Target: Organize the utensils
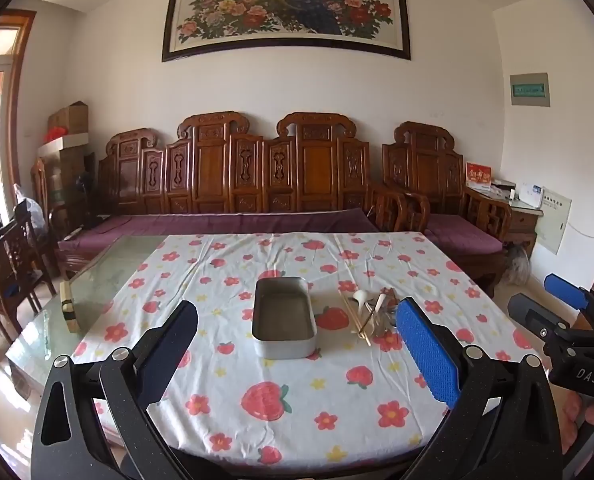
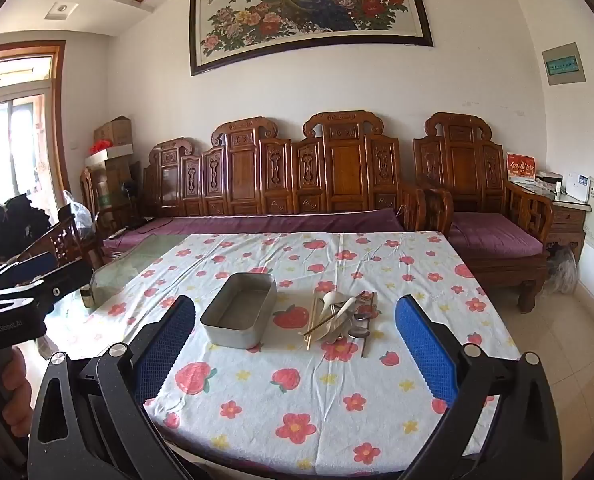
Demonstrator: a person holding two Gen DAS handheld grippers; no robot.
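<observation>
- Utensils lie in a loose, crossed heap on the counter: a white spoon, pale wooden chopsticks, a few metal spoons and a dark thin stick, all overlapping so that single pieces are hard to tell apart.
- Just to the left of the heap stands a grey metal tray, rectangular with rounded corners, with nothing visible inside it; in the left wrist view the same tray sits near the middle of the cloth with the utensils close beside its right wall, not touching it as far as can be seen.
- A white tablecloth printed with red flowers and strawberries covers the counter under both; bare glass shows along its left side.
- The right gripper hangs above the near edge of the counter with its blue fingers spread wide apart and nothing between them; the heap lies well ahead of it, between the lines of the two fingers and nearer the right one.
- The left gripper likewise has its fingers wide apart and holds nothing; tray and heap lie ahead of it, the heap just beyond the tip of the right finger.
</observation>
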